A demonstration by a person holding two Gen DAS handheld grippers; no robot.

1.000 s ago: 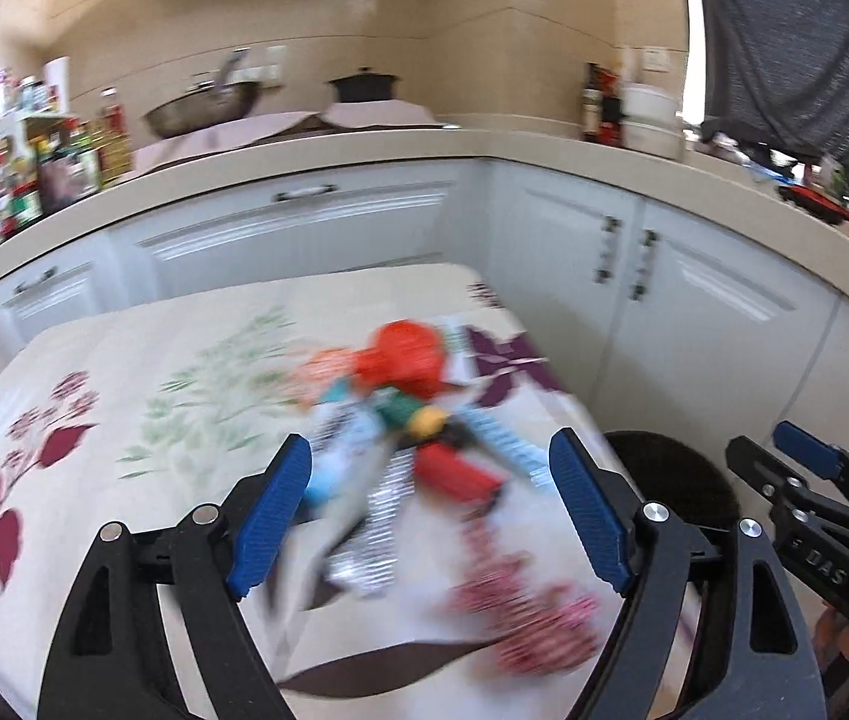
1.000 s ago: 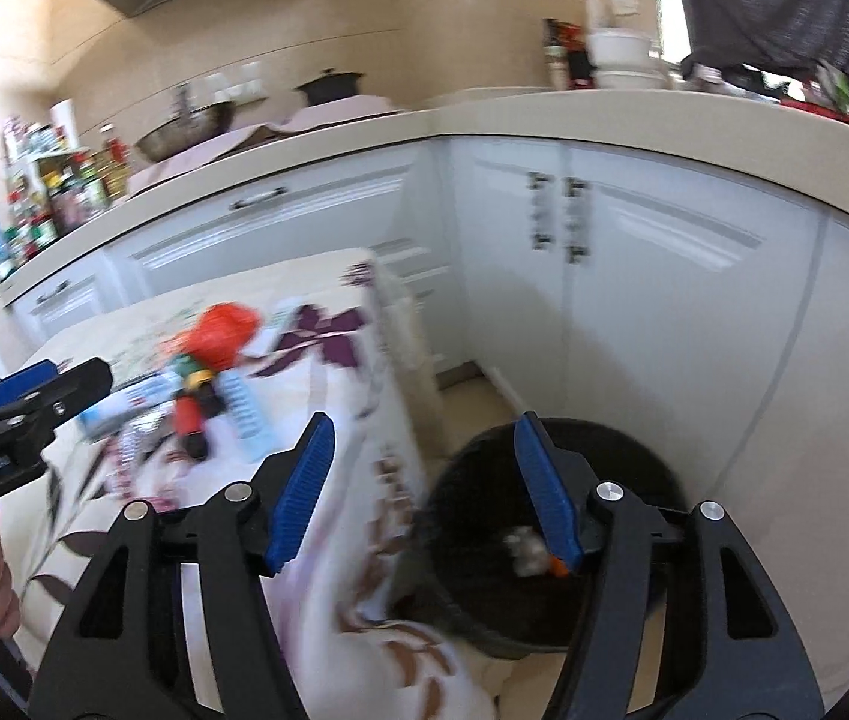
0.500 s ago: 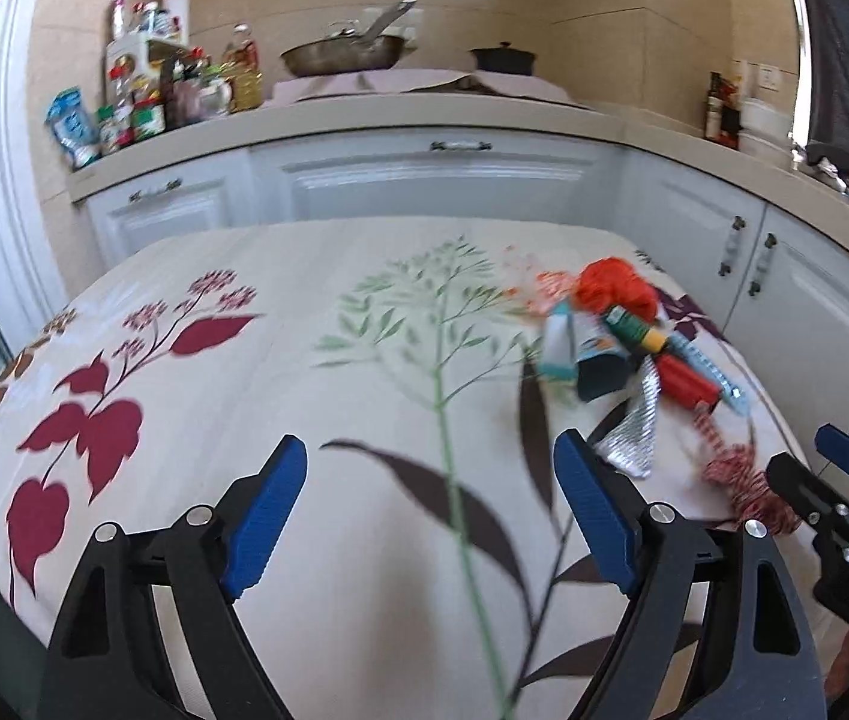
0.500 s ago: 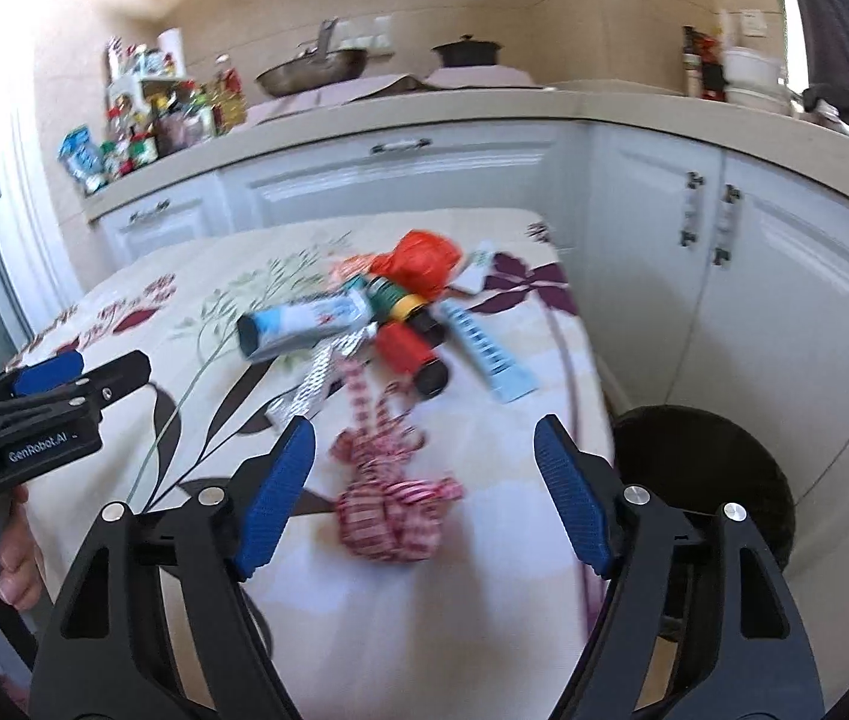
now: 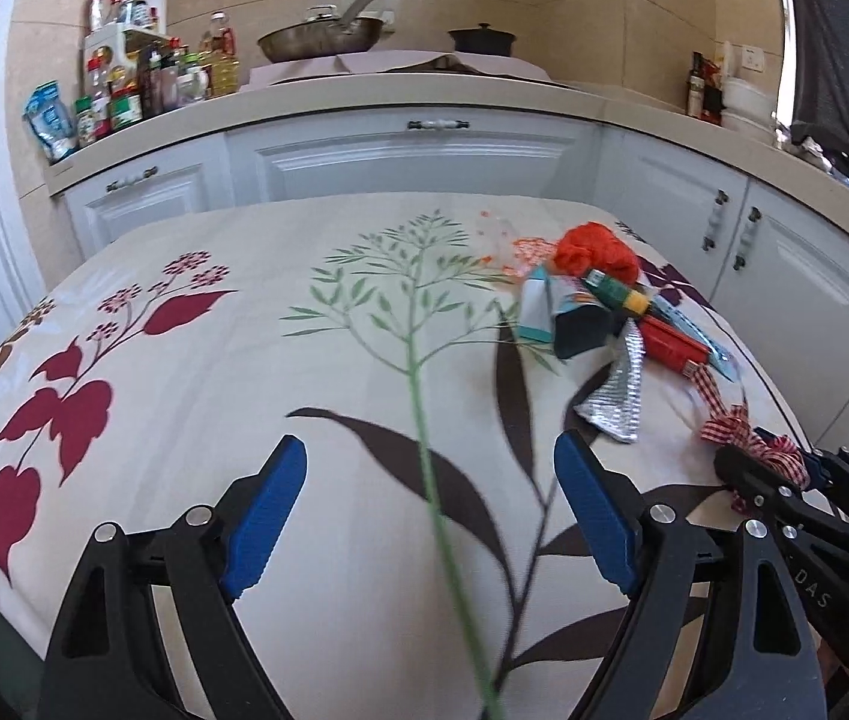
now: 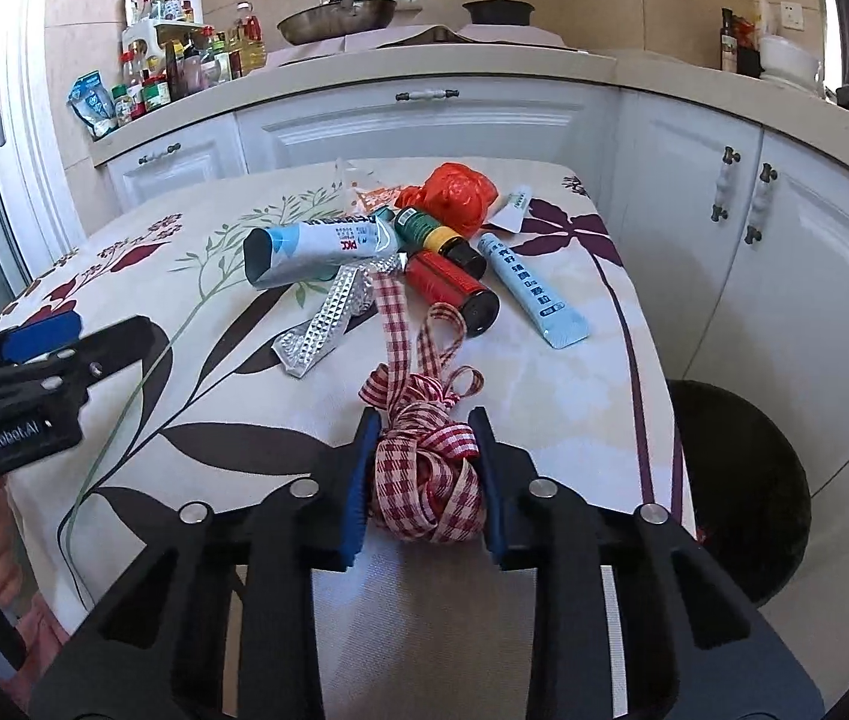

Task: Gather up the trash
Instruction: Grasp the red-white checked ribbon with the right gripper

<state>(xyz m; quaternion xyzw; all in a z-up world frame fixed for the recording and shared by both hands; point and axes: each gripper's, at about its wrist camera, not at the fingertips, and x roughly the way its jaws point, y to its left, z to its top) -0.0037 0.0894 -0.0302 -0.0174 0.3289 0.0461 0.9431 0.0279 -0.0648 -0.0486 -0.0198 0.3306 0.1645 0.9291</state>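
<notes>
A matt printed cloth covers the tabletop (image 6: pixel 544 396). The bunched ribbon (image 6: pixel 430 480) is woven red-and-white check fabric. The crumpled strip (image 6: pixel 322 324) looks like embossed silver foil, shiny. The orange bag (image 6: pixel 454 195) is thin glossy plastic. The pale blue tube (image 6: pixel 532 291) is smooth plastic. Each claw has black matt plastic arms, ribbed blue pads (image 5: pixel 265 516) and bright metal rivets

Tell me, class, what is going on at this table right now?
A person is clearing trash off a flower-print tablecloth. The right tool has closed around a bundle of red checked ribbon at the table's near edge. The left tool is open over bare cloth, holding nothing. Tubes, a foil strip and an orange bag remain piled behind; a black bin stands to the right.
</notes>
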